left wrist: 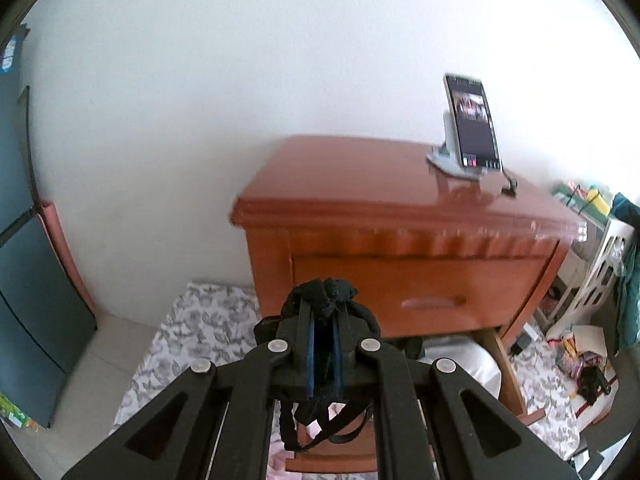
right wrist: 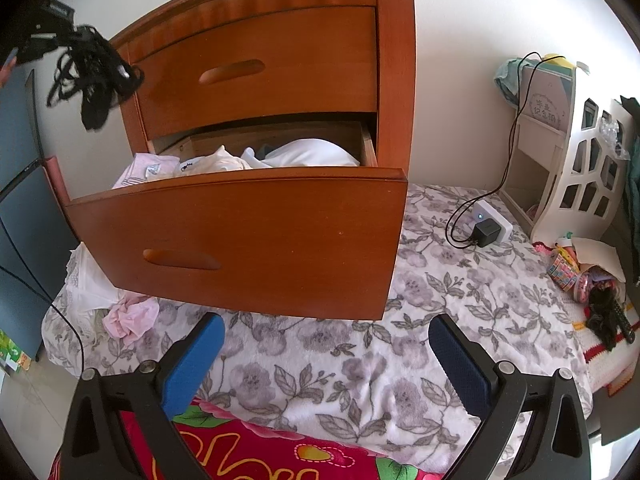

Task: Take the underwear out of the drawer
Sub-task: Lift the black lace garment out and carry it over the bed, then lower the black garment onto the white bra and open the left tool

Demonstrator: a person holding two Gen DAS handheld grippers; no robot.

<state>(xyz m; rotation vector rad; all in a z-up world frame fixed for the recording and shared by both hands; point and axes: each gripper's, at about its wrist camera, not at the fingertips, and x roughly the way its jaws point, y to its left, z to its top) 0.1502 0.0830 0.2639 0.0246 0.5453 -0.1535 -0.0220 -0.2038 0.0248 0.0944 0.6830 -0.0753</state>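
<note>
Black underwear (right wrist: 94, 76) seemingly dangling vertically

The open lower drawer (right wrist: 240, 240) juts over the floral blanket (right wrist: 420, 300), blocking the nightstand's front; its top stands open above heaped white clothes (right wrist: 312, 154). Right of it, only a charger (right wrist: 486, 232) and cable interrupt bare blanket

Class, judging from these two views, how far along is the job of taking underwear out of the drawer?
Done: the lower drawer stands open. In hand: the left gripper is clamped on black underwear, held clear of the drawer. Left: setting it down; the right gripper is open and empty.
</note>
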